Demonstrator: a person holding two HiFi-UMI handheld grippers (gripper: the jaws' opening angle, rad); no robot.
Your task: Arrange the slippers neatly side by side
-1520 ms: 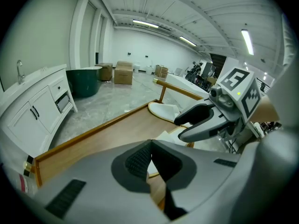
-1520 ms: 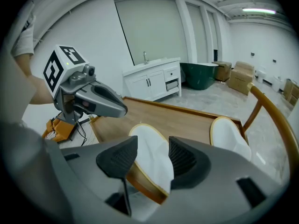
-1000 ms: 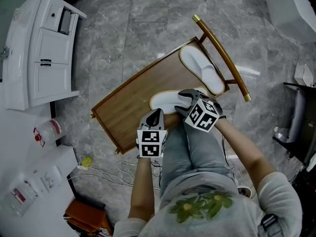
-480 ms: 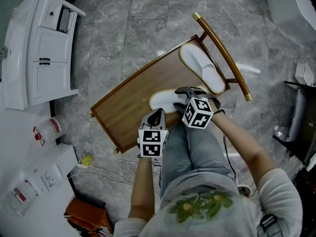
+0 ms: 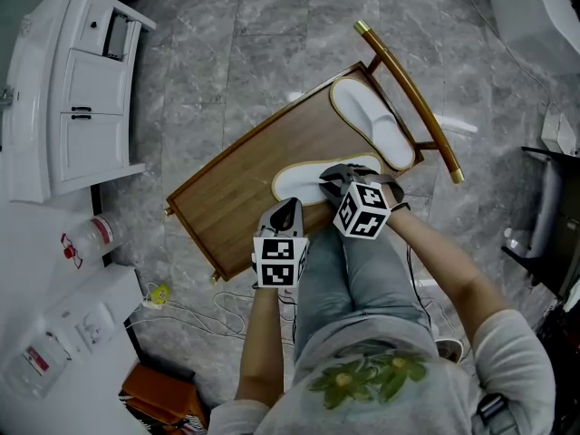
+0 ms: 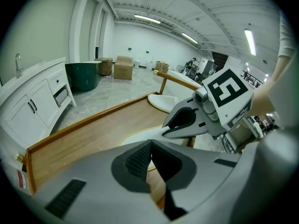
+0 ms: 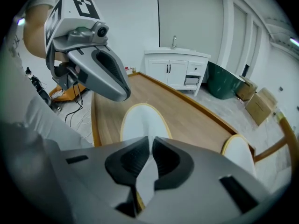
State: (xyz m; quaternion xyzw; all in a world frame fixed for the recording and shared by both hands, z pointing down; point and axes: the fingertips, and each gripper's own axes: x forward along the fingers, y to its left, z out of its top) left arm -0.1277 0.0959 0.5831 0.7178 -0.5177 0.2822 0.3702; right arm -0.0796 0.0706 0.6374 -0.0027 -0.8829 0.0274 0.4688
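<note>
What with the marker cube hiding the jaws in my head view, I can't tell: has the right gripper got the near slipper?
Observer: Yes. In the right gripper view, the right gripper has just been closing, and its pads now pinch the white fabric of the near slipper.
Operator: And the left one?
Observer: The left gripper view shows the left gripper shut, with nothing between its pads.

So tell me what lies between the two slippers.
Only bare wood of the tray lies between the near slipper and the far slipper; nothing else. The head view shows it, the right gripper view too.
</note>
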